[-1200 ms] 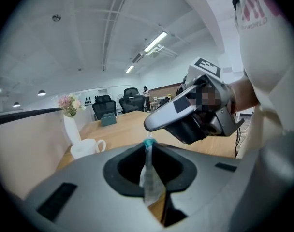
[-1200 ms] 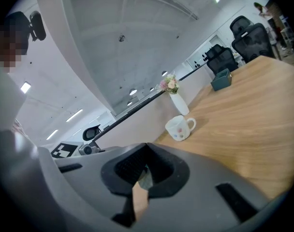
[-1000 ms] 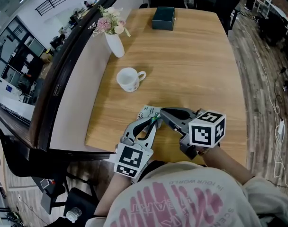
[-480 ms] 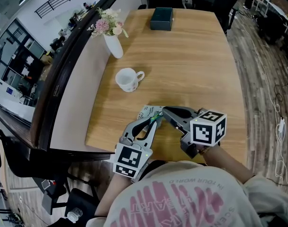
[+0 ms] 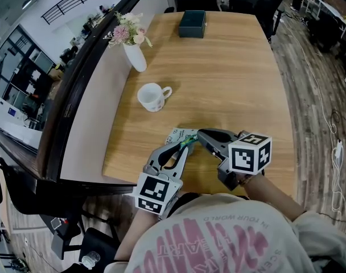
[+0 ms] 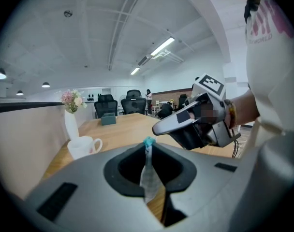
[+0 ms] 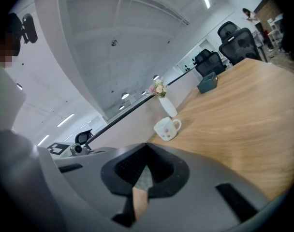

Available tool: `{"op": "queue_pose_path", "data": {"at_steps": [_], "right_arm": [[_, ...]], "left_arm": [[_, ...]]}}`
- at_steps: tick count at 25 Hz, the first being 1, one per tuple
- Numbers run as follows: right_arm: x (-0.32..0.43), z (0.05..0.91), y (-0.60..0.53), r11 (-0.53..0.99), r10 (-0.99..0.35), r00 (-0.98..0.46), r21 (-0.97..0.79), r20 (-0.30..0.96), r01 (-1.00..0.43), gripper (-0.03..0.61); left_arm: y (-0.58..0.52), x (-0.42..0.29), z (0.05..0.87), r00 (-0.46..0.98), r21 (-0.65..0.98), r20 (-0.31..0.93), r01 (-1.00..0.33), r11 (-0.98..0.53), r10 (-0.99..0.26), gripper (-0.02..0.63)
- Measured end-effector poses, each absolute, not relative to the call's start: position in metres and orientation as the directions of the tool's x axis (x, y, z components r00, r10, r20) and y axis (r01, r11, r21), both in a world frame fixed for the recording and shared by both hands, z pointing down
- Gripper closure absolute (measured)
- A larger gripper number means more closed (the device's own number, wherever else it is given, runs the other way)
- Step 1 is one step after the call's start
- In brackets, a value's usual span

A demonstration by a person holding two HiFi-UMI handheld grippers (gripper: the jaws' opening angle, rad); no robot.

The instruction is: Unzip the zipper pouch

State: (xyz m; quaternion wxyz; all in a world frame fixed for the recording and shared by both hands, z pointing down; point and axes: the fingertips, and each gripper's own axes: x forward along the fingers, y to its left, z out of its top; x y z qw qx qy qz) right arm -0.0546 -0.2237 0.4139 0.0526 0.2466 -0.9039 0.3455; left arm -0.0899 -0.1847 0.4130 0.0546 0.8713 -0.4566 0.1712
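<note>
The small, pale, patterned fabric zipper pouch [image 5: 177, 134] sits at the near left of the light wooden tabletop [image 5: 235, 84], close to its near edge, and is pinched from both sides. The left gripper [image 5: 187, 144] has its jaws clamped on a thin fold of the pouch. The fold is topped by a teal zipper end [image 6: 148, 142] and stands upright between the jaws in the left gripper view. The right gripper [image 5: 200, 134] comes in from the right, its jaws pressed fully together on another thin sliver of the pouch. I cannot tell whether that sliver is the pull tab itself. The two sets of tips sit just beside each other over the pouch.

Compared with a second ago, almost nothing has changed: both grippers keep their places, neither pair of jaws has shifted, and the pouch lies where it did. This suggests both holds are set but the zipper has not started to open. The likely next move is for the right gripper to draw away while the left anchors.

Farther off stand a white ceramic mug [image 5: 152, 96], a white vase of pink flowers [image 5: 134, 53] and a dark green box [image 5: 192, 23].
</note>
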Motion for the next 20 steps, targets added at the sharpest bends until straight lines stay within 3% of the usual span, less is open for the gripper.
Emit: {"op": "queue_pose_path", "data": {"at_steps": [20], "right_arm": [[-0.034, 0.440, -0.227, 0.529, -0.445, -0.836, -0.659, 0.321, -0.535, 0.578]], "left_arm": [[-0.182, -0.085, 0.409, 0.541, 0.020, 0.325, -0.824, -0.567, -0.775, 0.572]]}}
